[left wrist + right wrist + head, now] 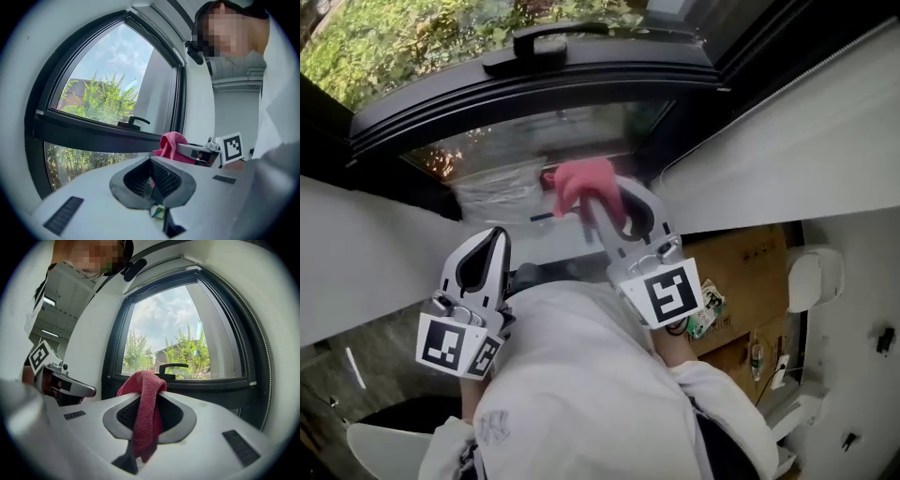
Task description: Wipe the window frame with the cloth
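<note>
A pink cloth (584,184) is clamped in my right gripper (602,202), bunched at the jaw tips; in the right gripper view the cloth (146,411) drapes down between the jaws. It hangs just short of the dark window frame (534,89), below the bar with the black handle (546,39). The window frame (187,383) and its handle (172,366) lie straight ahead of that gripper. My left gripper (485,258) is lower and to the left, shut and empty; its closed jaws (151,180) point at the frame (93,133), with the cloth (171,145) to its right.
White wall (825,122) flanks the arched window on both sides. Crumpled clear plastic (499,192) lies behind the lower pane. Cardboard boxes (748,272) and white fixtures (814,277) sit on the floor to the right. The person's white sleeve (581,375) fills the foreground.
</note>
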Demonstrator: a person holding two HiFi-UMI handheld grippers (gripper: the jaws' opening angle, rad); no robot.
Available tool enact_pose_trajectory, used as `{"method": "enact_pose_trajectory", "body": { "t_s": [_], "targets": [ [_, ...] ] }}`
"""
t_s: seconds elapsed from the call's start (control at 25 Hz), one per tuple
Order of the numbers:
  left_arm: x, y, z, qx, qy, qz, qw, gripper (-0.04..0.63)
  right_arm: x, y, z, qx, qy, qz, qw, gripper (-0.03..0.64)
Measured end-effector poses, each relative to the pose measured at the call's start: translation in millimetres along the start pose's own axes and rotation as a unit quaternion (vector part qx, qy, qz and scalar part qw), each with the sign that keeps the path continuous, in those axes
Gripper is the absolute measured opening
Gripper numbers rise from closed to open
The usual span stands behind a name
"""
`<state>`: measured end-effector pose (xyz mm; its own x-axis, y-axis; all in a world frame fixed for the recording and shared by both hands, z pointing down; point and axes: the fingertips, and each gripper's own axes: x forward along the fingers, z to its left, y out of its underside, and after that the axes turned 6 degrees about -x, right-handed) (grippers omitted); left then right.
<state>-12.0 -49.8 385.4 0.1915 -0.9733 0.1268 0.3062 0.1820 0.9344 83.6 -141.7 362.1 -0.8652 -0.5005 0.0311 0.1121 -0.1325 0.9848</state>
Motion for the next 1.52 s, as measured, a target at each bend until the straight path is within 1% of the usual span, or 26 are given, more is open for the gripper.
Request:
{"method": "enact_pose_trajectory", "body": {
  "t_s": [0.12, 0.32, 0.44, 0.56, 0.84, 1.52],
  "targets": [
    [-6, -5, 8, 0.007, -0.021, -0.007, 0.9997, 0.009, -14, 12, -4, 0.002, 0.013, 0.014, 1.0, 0.071],
    [-29, -10, 31, 0.013, -0.07, -0.031, 0.997, 0.009, -29, 29, -10, -0.026, 0.024, 0.042, 0.998, 0.071],
    [-49, -4, 43, 0.008, -0.101, -0.029, 0.9944, 0.009, -34, 34, -7, -0.023, 0.027, 0.05, 0.998, 0.071],
    [-60, -1, 49, 0.005, -0.118, -0.027, 0.9926, 0.009, -35, 33, -1, -0.024, 0.02, 0.052, 0.998, 0.071],
    [-67, 0, 46, 0.004, -0.123, -0.033, 0.9919, 0.009, -33, 35, 14, -0.027, -0.004, 0.057, 0.998, 0.071],
    [-79, 5, 44, -0.004, -0.129, -0.031, 0.9912, 0.009, -37, 34, 26, -0.032, -0.017, 0.067, 0.997, 0.071]
  ]
}}
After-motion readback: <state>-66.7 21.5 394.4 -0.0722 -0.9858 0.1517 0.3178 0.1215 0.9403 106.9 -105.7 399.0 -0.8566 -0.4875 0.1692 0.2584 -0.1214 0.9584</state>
